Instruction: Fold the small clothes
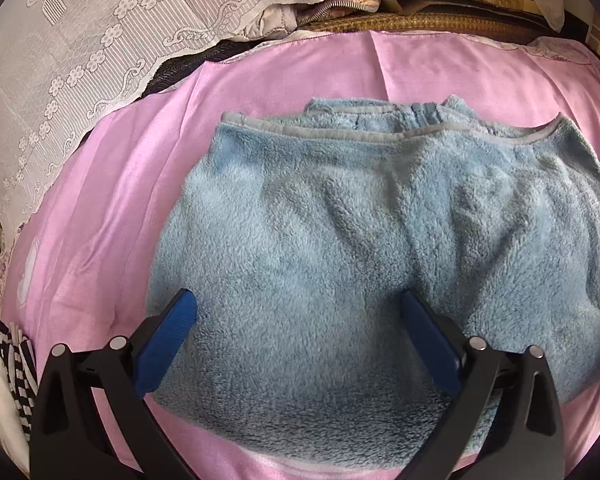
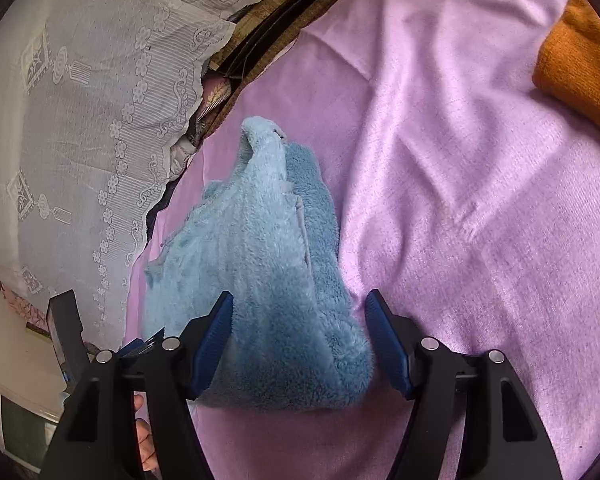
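Nearest, the left tongs [image 1: 300, 312] stand wide apart over the near part of a blue fleece garment [image 1: 380, 232], the blue pads [image 1: 172, 336] low against the pile, clamping nothing. The right tongs [image 2: 300, 312] are also spread, straddling the garment's [image 2: 268, 280] near right end; whether the pads touch it I cannot tell. The garment lies folded on a pink sheet [image 1: 120, 200]. Farther right sits an orange cloth [image 2: 580, 64]; farther left, white lace fabric [image 1: 80, 60].

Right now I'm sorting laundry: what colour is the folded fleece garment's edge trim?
Grey trim, clearest in the left wrist view.
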The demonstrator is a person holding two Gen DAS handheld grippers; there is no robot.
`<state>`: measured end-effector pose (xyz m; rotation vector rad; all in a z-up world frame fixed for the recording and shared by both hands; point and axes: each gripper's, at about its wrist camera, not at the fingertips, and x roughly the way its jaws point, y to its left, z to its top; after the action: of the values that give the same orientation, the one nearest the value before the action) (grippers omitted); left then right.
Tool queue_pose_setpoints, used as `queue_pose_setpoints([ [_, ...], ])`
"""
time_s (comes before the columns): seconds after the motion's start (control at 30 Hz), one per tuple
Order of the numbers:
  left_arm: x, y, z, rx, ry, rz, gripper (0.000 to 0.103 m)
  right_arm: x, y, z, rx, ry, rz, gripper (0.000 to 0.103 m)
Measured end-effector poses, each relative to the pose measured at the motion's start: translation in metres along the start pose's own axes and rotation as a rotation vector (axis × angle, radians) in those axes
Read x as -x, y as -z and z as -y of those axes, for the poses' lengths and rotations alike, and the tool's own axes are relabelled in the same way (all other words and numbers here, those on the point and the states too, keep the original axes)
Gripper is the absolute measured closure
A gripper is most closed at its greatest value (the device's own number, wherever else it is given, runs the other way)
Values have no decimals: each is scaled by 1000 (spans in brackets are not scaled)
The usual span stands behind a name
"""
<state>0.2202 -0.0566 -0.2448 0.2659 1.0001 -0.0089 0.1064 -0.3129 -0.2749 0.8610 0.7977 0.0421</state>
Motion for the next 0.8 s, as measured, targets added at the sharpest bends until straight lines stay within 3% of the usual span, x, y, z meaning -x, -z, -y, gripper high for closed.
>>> queue_pose_setpoints([
  [0.23, -6, 7, -1, 40, 1, 10, 4, 1, 3, -1, 2, 20, -14, 45],
  [0.5, -5, 10, -3, 54, 11, 30, 4, 5, 1, -10, -23, 42, -11, 68],
  [0.8, 3, 8, -19, 97, 85, 14, 5, 21, -12, -60, 82, 116, 40, 73],
])
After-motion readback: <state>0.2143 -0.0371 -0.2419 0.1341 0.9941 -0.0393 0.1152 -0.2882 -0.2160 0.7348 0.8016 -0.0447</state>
